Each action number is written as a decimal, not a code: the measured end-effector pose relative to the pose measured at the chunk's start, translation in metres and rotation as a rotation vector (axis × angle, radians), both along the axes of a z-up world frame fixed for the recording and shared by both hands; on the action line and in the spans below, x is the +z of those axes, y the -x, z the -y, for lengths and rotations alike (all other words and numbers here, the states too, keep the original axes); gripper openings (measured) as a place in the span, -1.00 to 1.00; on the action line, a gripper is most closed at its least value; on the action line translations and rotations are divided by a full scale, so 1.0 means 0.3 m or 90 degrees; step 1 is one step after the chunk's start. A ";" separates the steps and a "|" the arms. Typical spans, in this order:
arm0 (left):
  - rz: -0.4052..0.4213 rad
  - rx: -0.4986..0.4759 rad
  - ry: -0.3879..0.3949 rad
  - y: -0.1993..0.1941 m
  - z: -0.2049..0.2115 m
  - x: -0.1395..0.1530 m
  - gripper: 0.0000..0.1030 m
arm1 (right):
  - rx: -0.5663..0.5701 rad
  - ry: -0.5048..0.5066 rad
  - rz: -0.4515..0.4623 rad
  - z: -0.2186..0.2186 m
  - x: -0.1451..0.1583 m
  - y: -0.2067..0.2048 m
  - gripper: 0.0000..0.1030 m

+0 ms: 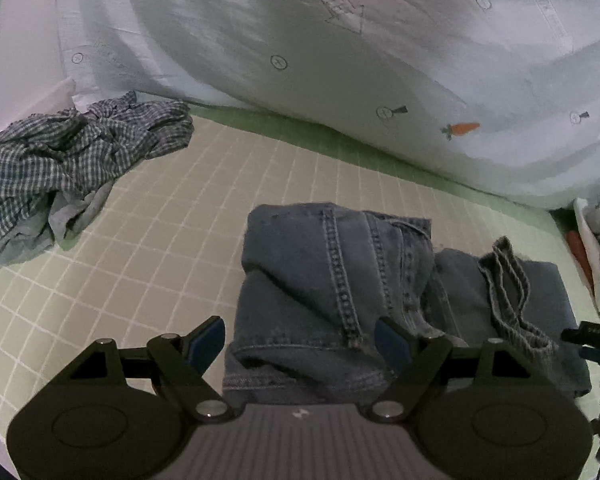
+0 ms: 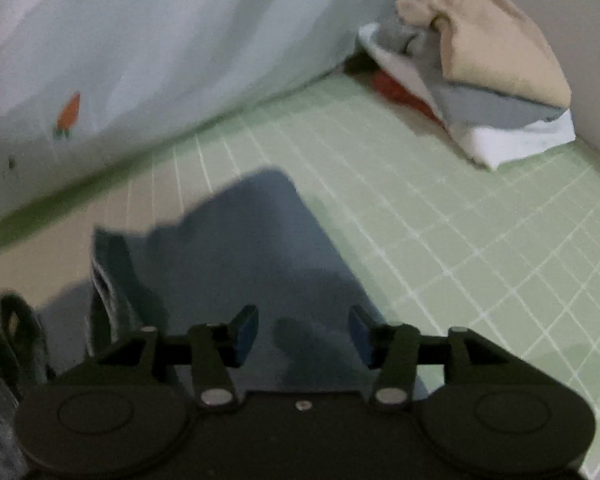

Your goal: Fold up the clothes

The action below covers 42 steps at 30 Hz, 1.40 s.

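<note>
A pair of blue denim jeans (image 1: pixel 332 288) lies doubled into a thick bundle near the front edge of the bed, on the pale green sheet with a white grid (image 1: pixel 172 220), its waistband and seams on top. The fold looks well advanced, though the layers sit uneven and may want squaring. Towards the bed's far left corner a crumpled blue-and-white checked shirt (image 1: pixel 72 160) lies in a heap, unfolded. At the far right corner sits a folded stack of beige, grey and white clothes (image 2: pixel 496 80).

The left hand-held gripper (image 1: pixel 300 344) is spread wide, straddling the jeans' near edge and pinching nothing. The right hand-held gripper (image 2: pixel 304 336) is likewise spread, over the jeans.

Only the left wrist view shows the checked shirt; the blurred right wrist view alone shows the folded stack clearly.
</note>
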<state>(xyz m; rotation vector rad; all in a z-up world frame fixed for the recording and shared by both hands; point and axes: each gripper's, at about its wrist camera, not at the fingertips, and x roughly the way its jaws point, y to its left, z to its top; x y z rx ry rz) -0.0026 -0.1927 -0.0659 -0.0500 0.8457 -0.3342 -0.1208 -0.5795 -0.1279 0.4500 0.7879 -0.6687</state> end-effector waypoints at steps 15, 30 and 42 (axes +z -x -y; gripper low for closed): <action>-0.042 0.074 -0.010 0.010 -0.109 -0.034 0.67 | 0.181 0.081 -0.054 -0.329 -0.063 -0.094 0.78; -0.168 0.058 0.111 -0.238 -0.111 -0.201 0.67 | 0.100 0.014 -0.017 -0.288 0.024 0.005 0.86; -0.259 0.074 0.211 -0.350 -0.143 -0.320 0.42 | 0.068 0.038 -0.055 -0.289 0.048 0.011 0.86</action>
